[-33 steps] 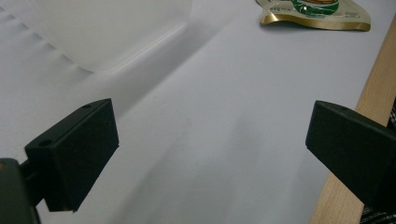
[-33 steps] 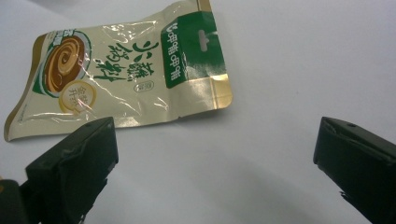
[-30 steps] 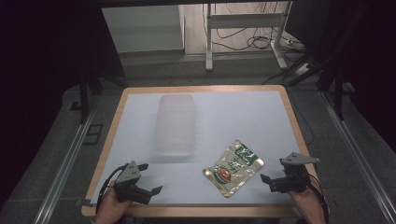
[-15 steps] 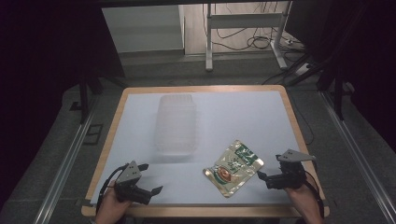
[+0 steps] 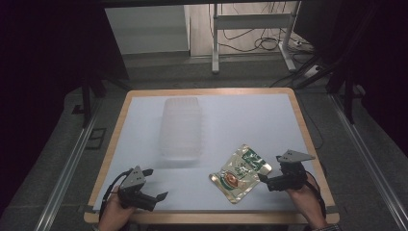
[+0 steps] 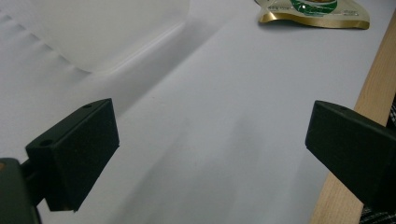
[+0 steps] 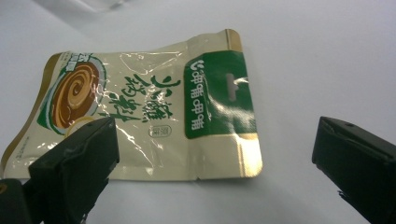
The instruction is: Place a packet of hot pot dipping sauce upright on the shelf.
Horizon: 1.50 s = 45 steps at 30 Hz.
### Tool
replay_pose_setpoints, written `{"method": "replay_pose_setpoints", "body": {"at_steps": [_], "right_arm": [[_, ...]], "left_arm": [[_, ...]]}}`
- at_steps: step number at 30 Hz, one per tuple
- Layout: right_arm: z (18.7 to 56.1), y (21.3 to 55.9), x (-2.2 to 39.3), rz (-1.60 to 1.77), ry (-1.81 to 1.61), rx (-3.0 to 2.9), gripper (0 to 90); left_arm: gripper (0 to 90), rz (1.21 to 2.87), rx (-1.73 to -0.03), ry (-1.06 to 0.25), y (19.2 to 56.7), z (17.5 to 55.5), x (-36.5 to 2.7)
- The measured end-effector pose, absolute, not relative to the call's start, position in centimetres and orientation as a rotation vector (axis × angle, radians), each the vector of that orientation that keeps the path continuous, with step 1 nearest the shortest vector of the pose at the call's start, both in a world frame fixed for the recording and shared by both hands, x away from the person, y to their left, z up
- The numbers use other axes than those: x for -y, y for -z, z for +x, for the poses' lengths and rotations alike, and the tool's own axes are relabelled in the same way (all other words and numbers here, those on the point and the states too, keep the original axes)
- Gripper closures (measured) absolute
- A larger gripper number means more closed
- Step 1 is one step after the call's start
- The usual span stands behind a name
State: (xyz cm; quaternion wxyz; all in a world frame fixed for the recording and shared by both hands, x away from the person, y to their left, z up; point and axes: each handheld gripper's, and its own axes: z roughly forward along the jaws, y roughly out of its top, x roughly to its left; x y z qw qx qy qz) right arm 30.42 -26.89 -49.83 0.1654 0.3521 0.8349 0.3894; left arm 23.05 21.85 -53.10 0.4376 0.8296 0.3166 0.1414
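A gold and green snack pouch lies flat on the white tabletop at the front right. My right gripper is open just right of it, with its jaws pointing at the pouch's green top end. In the right gripper view the pouch lies close ahead of the right gripper, and the left jaw overlaps its near edge. My left gripper rests open and empty at the front left. In its own view the left gripper spans bare table, with the pouch far off.
A clear plastic container stands left of the table's centre and appears again as a container at the upper left. The wooden table rim runs along the front, and the same rim passes beside the left gripper's right jaw.
My right gripper has moved left and slightly down toward the pouch. The left gripper, pouch and container have stayed where they were.
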Motion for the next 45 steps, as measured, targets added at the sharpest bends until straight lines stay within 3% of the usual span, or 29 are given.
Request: {"method": "replay_pose_setpoints", "body": {"at_steps": [24, 35, 45], "right_arm": [[35.0, 51.3, 23.1, 0.935, -1.047, -2.537, 2.0], [37.9, 52.1, 22.5, 0.984, -1.081, -2.684, 7.2], [37.2, 50.6, 21.8, 0.960, -1.159, -2.740, 9.6]], "left_arm": [[3.0, 2.072, -0.788, -0.351, 53.2, 23.0, -21.7], [3.0, 2.080, -0.791, -0.351, 53.2, 23.1, -21.7], [3.0, 2.080, -0.790, -0.351, 53.2, 23.1, -21.7]]}}
